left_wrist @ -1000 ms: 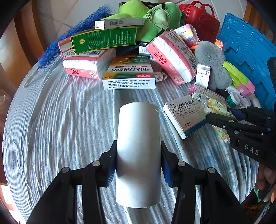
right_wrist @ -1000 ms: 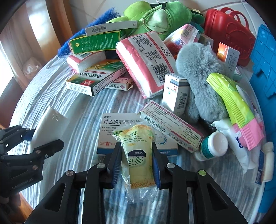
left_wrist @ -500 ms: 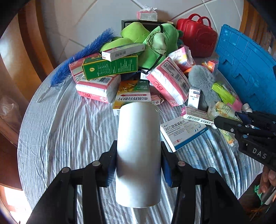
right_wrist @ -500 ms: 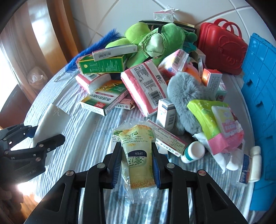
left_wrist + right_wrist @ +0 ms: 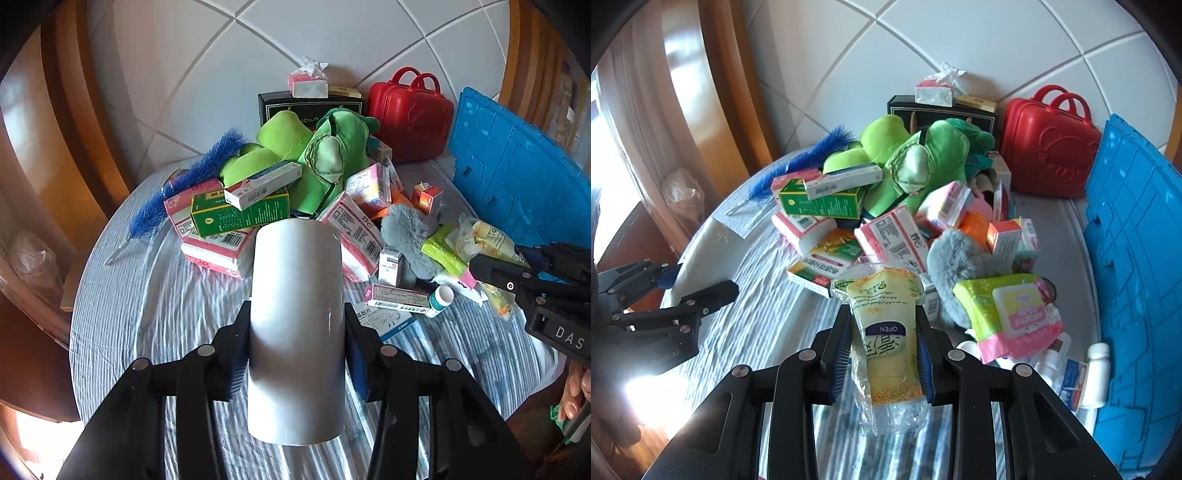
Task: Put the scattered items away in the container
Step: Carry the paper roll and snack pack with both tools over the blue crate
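Note:
My left gripper (image 5: 295,354) is shut on a white cylindrical roll (image 5: 295,332) and holds it above the striped cloth; it also shows in the right wrist view (image 5: 698,288). My right gripper (image 5: 882,354) is shut on a yellow plastic pouch (image 5: 886,332) marked OPEN, held above the table; it also shows in the left wrist view (image 5: 517,266). A blue crate (image 5: 1137,280) stands at the right edge (image 5: 517,173). A pile of medicine boxes, tissue packs, a green plush toy (image 5: 923,162) and a grey fluffy item (image 5: 956,262) lies on the table.
A red toy suitcase (image 5: 1049,147) and a black box (image 5: 945,110) stand at the back by the tiled wall. A blue brush (image 5: 192,184) lies at the left of the pile. White bottles (image 5: 1097,373) lie beside the crate. Wooden furniture rises at the left.
Both grippers have risen and drawn back from the table with their items; the pile looks smaller and the back wall has come into view.

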A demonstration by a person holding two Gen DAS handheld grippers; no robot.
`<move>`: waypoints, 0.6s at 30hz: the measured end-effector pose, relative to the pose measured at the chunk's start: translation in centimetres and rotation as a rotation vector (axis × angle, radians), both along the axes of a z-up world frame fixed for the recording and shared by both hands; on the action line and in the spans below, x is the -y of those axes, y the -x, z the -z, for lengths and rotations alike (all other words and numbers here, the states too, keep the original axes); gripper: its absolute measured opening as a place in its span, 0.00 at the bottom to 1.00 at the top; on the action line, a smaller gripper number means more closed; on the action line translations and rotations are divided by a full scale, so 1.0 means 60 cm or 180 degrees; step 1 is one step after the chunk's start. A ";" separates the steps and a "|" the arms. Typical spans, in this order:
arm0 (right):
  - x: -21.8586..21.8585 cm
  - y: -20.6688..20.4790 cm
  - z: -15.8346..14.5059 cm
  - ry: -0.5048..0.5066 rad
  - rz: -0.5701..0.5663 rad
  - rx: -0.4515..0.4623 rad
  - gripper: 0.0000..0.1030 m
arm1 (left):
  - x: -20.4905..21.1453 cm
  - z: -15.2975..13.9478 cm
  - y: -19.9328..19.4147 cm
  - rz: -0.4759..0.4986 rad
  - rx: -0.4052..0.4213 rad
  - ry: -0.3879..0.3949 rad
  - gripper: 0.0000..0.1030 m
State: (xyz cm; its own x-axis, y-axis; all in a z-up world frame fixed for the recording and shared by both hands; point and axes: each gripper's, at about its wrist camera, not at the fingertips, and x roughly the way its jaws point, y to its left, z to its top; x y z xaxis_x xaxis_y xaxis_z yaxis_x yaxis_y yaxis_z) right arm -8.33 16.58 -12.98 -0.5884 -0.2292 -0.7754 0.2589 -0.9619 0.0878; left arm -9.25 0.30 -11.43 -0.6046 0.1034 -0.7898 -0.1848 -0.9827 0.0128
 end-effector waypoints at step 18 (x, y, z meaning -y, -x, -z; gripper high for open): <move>-0.102 -0.038 -0.148 0.0151 0.0173 -0.0422 0.30 | -0.069 -0.128 -0.017 0.0074 -0.0317 -0.0033 0.43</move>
State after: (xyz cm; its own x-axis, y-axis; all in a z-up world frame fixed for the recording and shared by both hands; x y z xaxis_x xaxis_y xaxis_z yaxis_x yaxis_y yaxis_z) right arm -6.03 22.71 -4.12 -0.6975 -0.2286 -0.6792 0.2188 -0.9704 0.1020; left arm -8.26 4.43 -3.72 -0.6775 0.1262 -0.7246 -0.2058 -0.9783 0.0221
